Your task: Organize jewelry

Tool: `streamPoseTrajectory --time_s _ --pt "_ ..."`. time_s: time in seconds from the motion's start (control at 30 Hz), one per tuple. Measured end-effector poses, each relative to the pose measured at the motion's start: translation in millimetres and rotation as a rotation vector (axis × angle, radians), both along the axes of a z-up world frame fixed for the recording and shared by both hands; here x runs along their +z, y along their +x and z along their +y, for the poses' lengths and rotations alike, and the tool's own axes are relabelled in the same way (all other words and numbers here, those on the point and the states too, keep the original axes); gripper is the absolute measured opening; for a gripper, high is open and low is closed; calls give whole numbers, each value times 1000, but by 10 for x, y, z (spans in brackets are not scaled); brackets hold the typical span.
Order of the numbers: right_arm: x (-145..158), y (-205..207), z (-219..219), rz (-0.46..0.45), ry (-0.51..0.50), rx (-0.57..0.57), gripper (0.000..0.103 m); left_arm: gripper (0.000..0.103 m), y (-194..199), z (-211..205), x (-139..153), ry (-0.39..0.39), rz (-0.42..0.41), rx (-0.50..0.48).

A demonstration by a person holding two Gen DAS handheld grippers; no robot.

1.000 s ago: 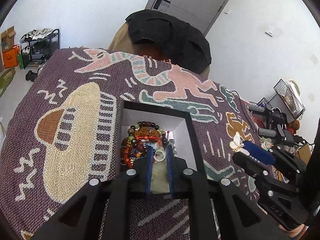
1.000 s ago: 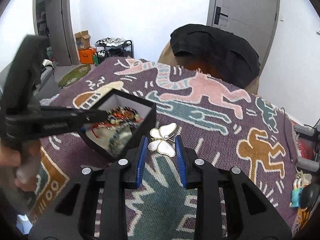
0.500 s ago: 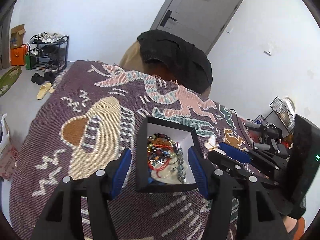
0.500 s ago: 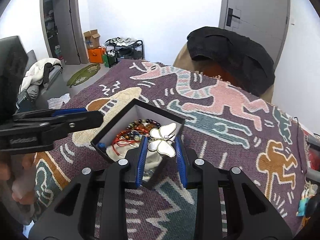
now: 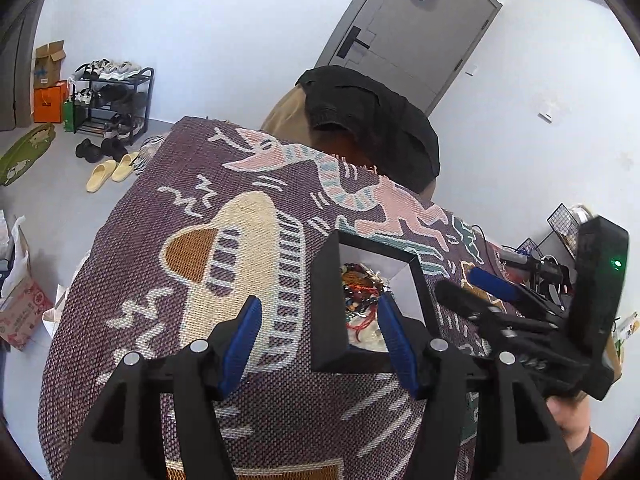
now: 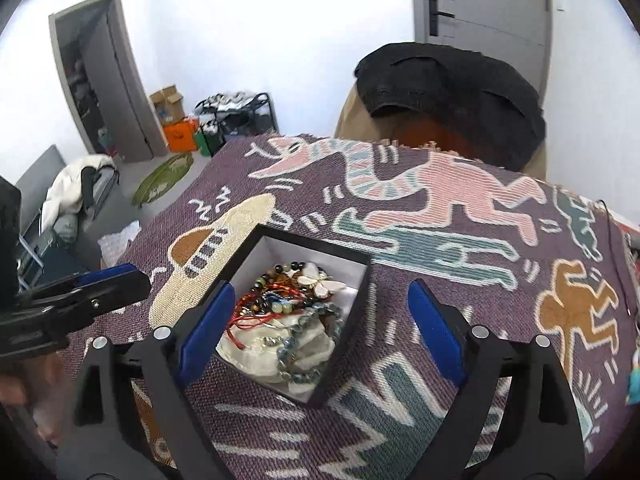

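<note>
A black jewelry box [image 6: 316, 246] with a white inside stands on the patterned cloth [image 6: 440, 240]. A white butterfly brooch [image 6: 320, 282] lies in the box on top of tangled bead bracelets [image 6: 280, 308]. My right gripper [image 6: 320, 328] hovers over the box with its jaws opening wide; its pads touch nothing. In the left wrist view, my left gripper [image 5: 320, 340] is open above the near left corner of the box [image 5: 324, 320], and the right gripper [image 5: 456, 280] reaches in from the right. The left gripper [image 6: 136, 280] shows at the left edge of the right wrist view.
A chair draped with a black jacket [image 6: 448, 92] stands at the table's far edge. A shoe rack [image 5: 112, 100] and boxes are on the floor to the far left. A wire basket and other clutter [image 5: 560, 232] sit off the table's right end.
The right gripper carried the butterfly brooch over the box and let it go; its jaws spread wide. The left gripper opened, released a ring into the box and drew back.
</note>
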State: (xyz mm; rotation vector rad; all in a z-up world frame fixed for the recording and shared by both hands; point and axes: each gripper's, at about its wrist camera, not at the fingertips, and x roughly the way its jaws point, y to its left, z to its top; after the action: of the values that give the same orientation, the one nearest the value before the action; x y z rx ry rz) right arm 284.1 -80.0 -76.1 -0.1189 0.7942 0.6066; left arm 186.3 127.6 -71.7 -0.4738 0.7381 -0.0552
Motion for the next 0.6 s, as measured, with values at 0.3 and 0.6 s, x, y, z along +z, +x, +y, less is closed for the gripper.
streamPoseTrajectory --time_s 0.3,0.6 --pt "79 -297 -481 49 45 -61 89 87 -204 -112 118 42 -62 12" --pt "131 -533 -881 45 102 -145 98 95 -354 -366 325 168 -116 -2"
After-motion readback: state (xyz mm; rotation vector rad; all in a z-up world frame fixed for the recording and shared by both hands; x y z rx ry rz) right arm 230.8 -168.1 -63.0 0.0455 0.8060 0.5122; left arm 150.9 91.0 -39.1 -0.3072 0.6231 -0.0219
